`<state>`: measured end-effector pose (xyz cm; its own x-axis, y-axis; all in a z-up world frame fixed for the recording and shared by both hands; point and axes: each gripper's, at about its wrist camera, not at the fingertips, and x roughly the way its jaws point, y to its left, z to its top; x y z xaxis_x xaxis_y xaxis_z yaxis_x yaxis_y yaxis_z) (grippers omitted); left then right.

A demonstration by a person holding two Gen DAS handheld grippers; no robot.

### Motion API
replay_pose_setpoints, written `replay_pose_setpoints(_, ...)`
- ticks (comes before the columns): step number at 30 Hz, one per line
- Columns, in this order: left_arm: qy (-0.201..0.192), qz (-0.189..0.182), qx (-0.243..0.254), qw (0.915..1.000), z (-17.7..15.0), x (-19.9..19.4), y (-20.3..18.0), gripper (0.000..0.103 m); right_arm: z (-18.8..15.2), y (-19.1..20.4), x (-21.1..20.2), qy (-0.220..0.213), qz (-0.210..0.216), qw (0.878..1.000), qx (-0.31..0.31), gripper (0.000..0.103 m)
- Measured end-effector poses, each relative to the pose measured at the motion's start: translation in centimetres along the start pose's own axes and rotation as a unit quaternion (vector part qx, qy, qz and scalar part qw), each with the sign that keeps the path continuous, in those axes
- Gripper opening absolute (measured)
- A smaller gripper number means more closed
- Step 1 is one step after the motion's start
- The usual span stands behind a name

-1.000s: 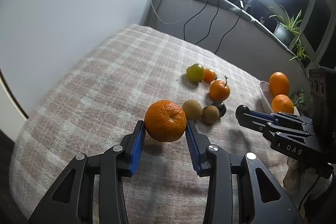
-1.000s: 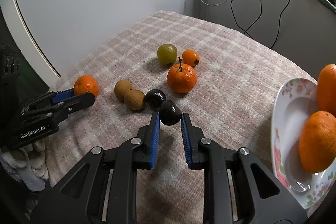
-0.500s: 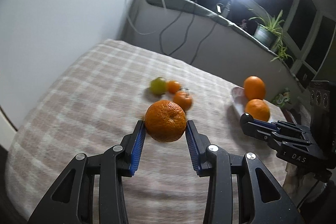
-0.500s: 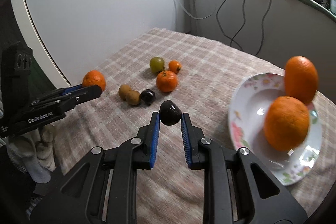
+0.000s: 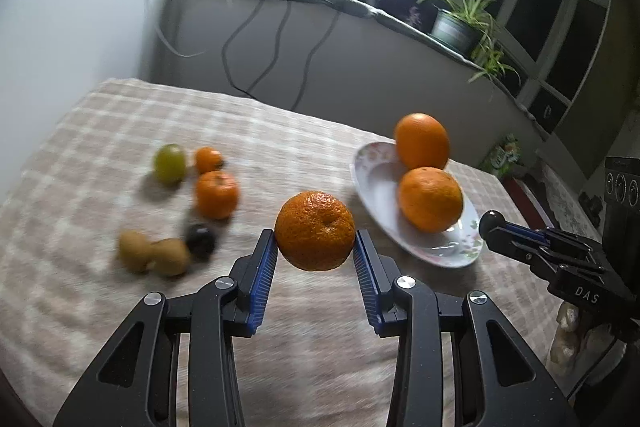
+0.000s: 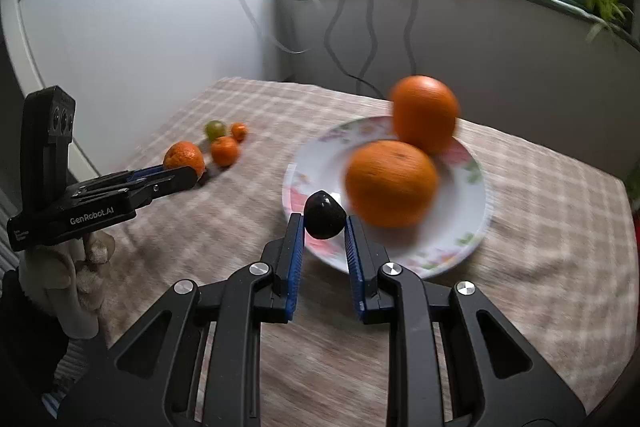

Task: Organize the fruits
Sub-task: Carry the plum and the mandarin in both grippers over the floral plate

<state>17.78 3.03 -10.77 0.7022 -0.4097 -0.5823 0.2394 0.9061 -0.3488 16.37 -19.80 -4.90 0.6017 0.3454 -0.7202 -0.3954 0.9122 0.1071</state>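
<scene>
Left gripper is clamping a mandarin; right gripper is pinching a dark fruit. Risk: either rolling off the crowded plate.

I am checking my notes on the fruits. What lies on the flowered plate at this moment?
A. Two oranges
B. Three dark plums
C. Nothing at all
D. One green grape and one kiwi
A: two oranges sit on the flowered plate, while the other fruits are on the cloth or held in the claws.
</scene>
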Motion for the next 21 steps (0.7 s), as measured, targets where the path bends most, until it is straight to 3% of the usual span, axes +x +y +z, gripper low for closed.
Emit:
replay_pose_setpoints(10,0.018,-0.018,0.029,0.9992,0.7,3.0,-3.7,0.038,-0.9,-4.4,-0.6,0.0,-0.046,0.999,0.025,0.022)
replay_pose_setpoints(21,0.028,-0.018,0.058,0.9977,0.9,4.5,-6.2,0.038,-0.8,-5.9,0.4,0.008,-0.057,0.998,0.031,0.022)
